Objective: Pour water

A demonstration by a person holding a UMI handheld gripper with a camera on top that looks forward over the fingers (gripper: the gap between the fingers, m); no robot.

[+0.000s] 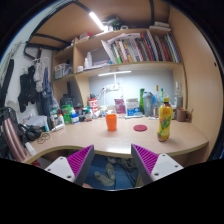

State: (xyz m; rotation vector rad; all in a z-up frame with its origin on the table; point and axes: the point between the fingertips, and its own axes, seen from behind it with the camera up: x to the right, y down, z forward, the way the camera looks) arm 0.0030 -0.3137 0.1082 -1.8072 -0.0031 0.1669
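Bottle (164,121), orange-yellow with a dark cap, stands upright on the wooden desk (120,138), well beyond the right finger and a little outward of it. What it holds cannot be made out. An orange cup (111,121) stands on the same desk farther ahead, roughly in line with the gap between the fingers; its inside is hidden. A small red disc (140,127), perhaps a lid, lies flat between cup and bottle. The gripper (114,160) hangs wide apart with nothing between its purple pads (80,158), well short of the desk edge. Beyond the left finger, jars and bottles (68,112) crowd the desk's back, too small to tell apart. Shelves above carry books (145,47).
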